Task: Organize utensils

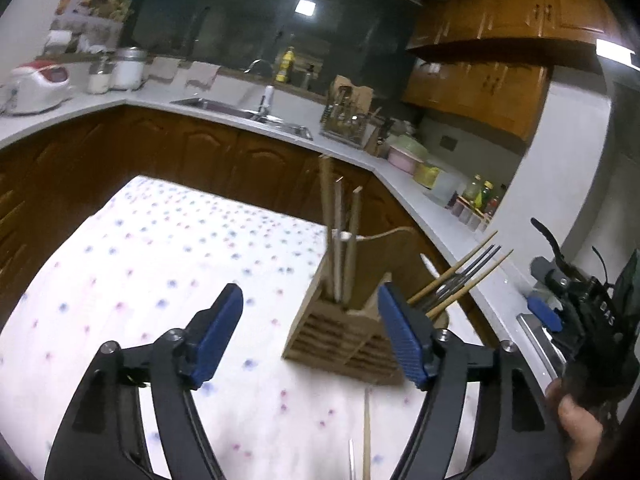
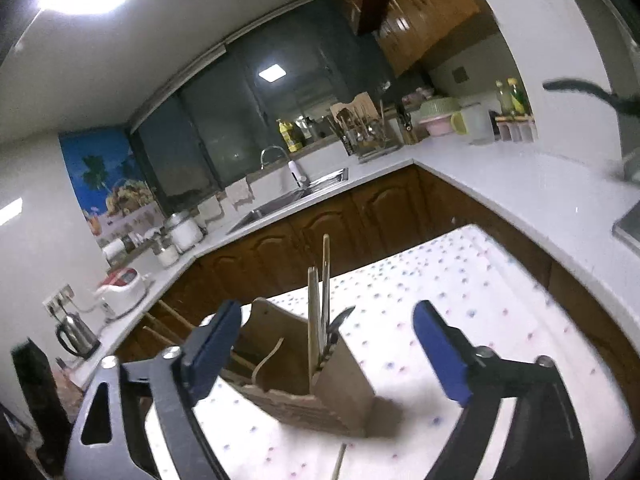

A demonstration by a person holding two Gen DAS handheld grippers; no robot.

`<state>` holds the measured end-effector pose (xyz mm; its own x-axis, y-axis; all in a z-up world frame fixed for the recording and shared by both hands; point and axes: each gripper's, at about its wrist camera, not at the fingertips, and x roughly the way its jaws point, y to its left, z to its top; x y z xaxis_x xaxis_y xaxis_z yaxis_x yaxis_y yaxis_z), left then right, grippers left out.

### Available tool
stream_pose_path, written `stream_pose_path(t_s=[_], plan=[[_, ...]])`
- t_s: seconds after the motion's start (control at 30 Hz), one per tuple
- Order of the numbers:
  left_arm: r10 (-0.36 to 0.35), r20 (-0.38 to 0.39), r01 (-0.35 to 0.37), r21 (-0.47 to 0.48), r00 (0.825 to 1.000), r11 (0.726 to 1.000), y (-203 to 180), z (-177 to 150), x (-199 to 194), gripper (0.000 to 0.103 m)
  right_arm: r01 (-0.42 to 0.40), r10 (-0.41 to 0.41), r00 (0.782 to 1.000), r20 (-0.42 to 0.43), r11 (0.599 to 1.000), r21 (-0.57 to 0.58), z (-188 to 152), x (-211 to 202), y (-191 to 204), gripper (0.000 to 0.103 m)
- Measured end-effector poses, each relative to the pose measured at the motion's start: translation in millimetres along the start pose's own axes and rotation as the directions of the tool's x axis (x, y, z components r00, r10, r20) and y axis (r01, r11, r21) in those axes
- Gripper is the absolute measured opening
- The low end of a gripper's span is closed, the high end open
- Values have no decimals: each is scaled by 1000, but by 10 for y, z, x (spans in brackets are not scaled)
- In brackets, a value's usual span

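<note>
Left claw point(image 1: 310, 334): released, empty.
Right claw point(image 2: 328, 350): released, empty.
Utensil holder point(image 1: 344, 332): on worktop point(image 1: 160, 264), just ahead of both claws.
Loose chopstick point(image 1: 366, 432): 5 o'clock of left claw, long axis 12-to-6; judged equally near either claw.

In my left wrist view, the bottom edge is cutting off a loose chopstick point(image 1: 366, 436) lying on the worktop point(image 1: 160, 264). The left gripper's right finger point(image 1: 402, 336) is hiding the lower ends of the utensils point(image 1: 460, 276) leaning from the wooden holder point(image 1: 340, 332). In my right wrist view, motion blur is smearing the holder's slots, and I am unable to identify the dark item point(image 2: 340, 320) behind its sticks.
</note>
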<state>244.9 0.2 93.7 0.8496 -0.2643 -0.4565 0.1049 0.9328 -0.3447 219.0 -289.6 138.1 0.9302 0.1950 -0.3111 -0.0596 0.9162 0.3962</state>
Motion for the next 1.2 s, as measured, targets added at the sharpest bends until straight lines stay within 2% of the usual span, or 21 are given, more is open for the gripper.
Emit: stream_pose_path(t_s=[0.1, 0.2, 0.43, 0.83, 1.0, 1.07, 1.13, 1.2], plan=[[16, -19, -16, -8, 1000, 1000, 73, -114, -65, 74, -8, 8, 1000, -8, 1000, 20, -133, -63, -29, 94], [34, -19, -34, -18, 999, 999, 136, -208, -177, 79, -9, 10, 999, -44, 1000, 23, -275, -117, -11, 94], [62, -8, -63, -43, 998, 997, 232, -405, -549, 90, 1, -3, 999, -53, 999, -39, -540, -384, 132, 100], [119, 11, -119, -8, 993, 993, 303, -734, -1028, 91, 50, -53, 998, -21, 990, -134, -1037, -844, 260, 101], [130, 45, -131, 19, 991, 991, 275, -789, -1217, 92, 57, -63, 997, -47, 990, -126, -1161, -931, 225, 101], [135, 71, -137, 37, 988, 990, 242, -807, -1316, 95, 57, -62, 997, -41, 990, -129, -1179, -996, 241, 101], [140, 95, -146, 51, 986, 988, 225, -833, -1403, 102, 59, -63, 998, -26, 989, -136, -1171, -1081, 260, 101], [151, 121, -160, 66, 981, 985, 204, -885, -1480, 103, 59, -60, 998, -5, 989, -138, -1178, -1168, 271, 102]])
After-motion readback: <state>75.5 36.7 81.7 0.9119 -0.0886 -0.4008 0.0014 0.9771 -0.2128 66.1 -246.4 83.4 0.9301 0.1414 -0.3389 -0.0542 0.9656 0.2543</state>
